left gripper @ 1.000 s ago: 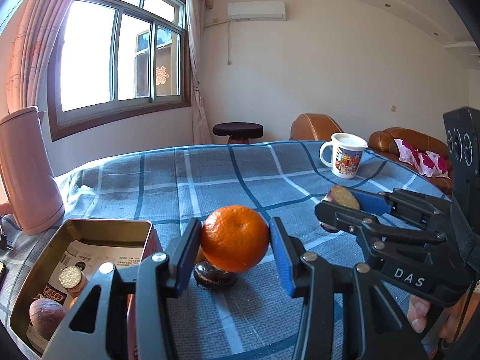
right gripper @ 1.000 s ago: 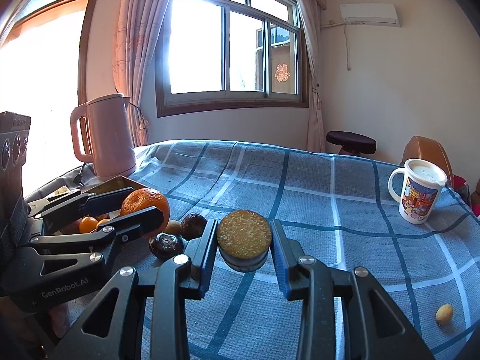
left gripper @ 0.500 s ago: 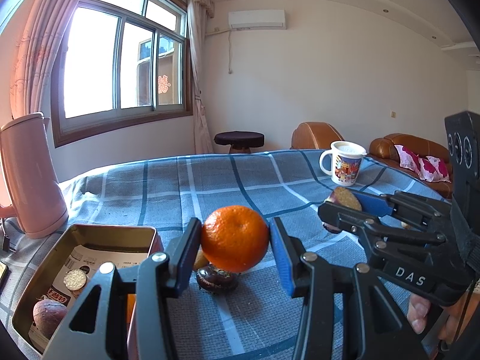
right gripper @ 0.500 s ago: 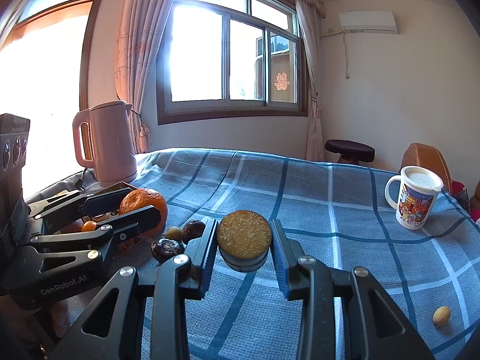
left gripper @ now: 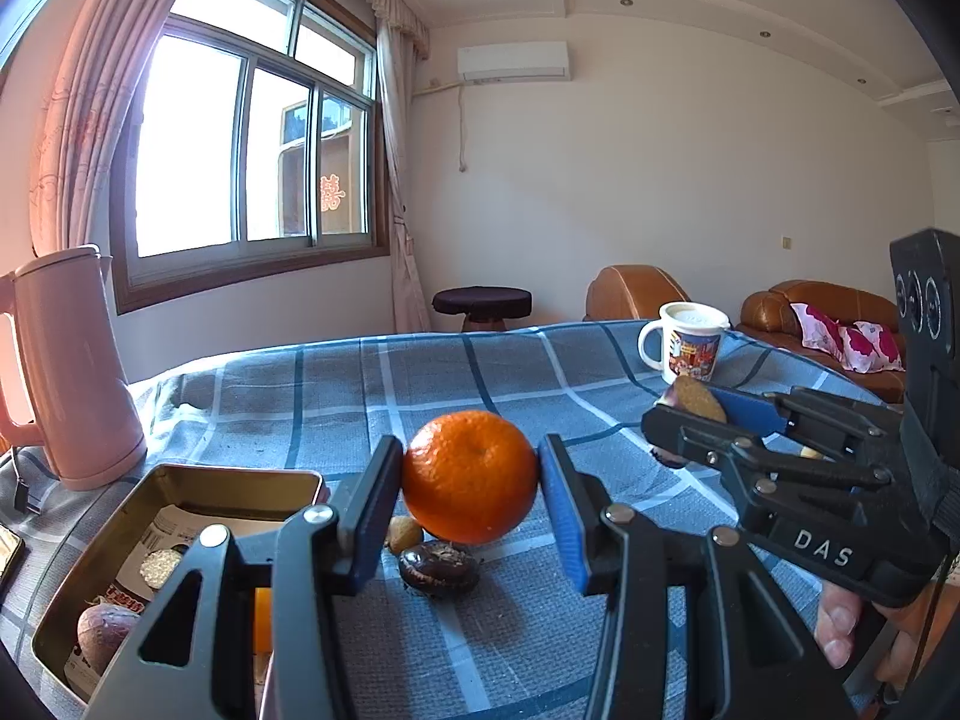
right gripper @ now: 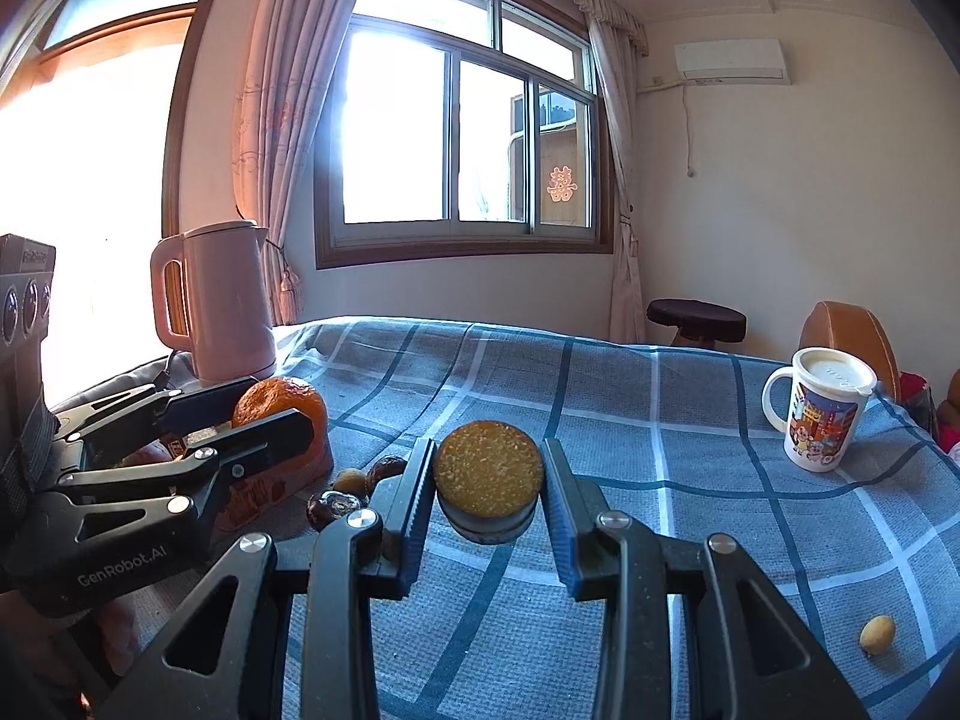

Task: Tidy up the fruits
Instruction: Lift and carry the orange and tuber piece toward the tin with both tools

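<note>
The round orange mandarin (left gripper: 469,476), clamped in the left gripper (left gripper: 469,483), hangs just right of the gold metal tin's (left gripper: 240,476) rim, while the right gripper (right gripper: 487,489) pinches a halved, yellow-fleshed fruit (right gripper: 488,469) above open blue checked cloth (right gripper: 690,420).

The left claw (left gripper: 470,501) is matte black with silver screw heads and blue pads, and its side reads "GenRobot.AI" in pale letters at the lower left of the right wrist view. The right claw (right gripper: 488,495) is built alike, with ribbed blue pads and "DAS" printed in white on its side; bare fingers (left gripper: 840,630) with pale nails show at the lower right of the left wrist view.
</note>
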Demonstrator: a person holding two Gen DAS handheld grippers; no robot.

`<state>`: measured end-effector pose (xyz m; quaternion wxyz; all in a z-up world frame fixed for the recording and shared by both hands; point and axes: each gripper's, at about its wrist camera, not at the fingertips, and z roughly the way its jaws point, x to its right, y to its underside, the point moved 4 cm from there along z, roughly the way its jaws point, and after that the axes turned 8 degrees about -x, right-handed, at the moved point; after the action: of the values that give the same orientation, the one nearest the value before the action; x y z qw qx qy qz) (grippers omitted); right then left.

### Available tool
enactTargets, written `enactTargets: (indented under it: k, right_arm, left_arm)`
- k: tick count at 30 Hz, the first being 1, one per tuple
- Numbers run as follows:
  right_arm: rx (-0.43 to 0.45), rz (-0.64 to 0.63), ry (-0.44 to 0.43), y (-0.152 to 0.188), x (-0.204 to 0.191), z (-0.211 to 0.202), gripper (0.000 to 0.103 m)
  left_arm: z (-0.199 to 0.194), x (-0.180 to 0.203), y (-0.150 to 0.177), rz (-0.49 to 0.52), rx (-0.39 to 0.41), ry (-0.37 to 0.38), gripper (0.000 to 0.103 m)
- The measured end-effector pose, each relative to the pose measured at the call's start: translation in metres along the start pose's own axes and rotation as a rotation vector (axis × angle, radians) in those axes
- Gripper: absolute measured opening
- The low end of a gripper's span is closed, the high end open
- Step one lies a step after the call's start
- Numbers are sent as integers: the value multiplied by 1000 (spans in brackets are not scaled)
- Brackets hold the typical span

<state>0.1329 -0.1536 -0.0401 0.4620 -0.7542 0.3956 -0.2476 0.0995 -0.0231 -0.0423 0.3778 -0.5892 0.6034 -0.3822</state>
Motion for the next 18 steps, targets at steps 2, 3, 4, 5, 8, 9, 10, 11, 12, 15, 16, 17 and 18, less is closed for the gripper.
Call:
enactTargets:
  k: [2,3,4,5,8,9,10,11,12,15,16,17,18]
  right_arm:
    - [10,-2,0,-1,-1,-2,36]
    - [14,-2,1,-1,-1,-3,36]
    - [15,-1,3,-1,-1,-3,36]
    - [16,-1,6,-1,0,-3,36]
    - [18,-3,8,0,-1,-5,36]
    - [18,-3,9,0,-1,-5,36]
    - [18,-4,10,-1,-1,-5,36]
    - [19,-5,12,-1,-1,-6,36]
    - [19,-6,13,-1,-1,-5,36]
    - [21,-8,20,-1,-1,-5,36]
    - [22,-8,20,-1,-2,-6,36]
    - [22,-9,20,-1,-3,-6,36]
    - [21,-11,19,0,-4,-6,36]
  left_arm:
    - [-1,1,0,3,8,-5,48]
    - [-2,1,0,4,10,-6,48]
    - [-3,1,0,4,13,-7,48]
    - [-3,0,-1,3,17,-9,48]
    - [-3,-1,-1,1,19,-10,48]
    - [-3,-1,-1,0,19,-11,48]
    - [-4,-1,-1,1,20,-10,48]
    - [-4,-1,-1,2,18,-9,48]
    - [-4,-1,-1,2,17,-9,48]
    - [-5,-3,0,-1,16,-11,48]
    - [-5,-4,0,-2,15,-11,48]
    - [-5,-5,0,-3,14,-12,48]
    - [-6,-6,1,-6,13,-13,48]
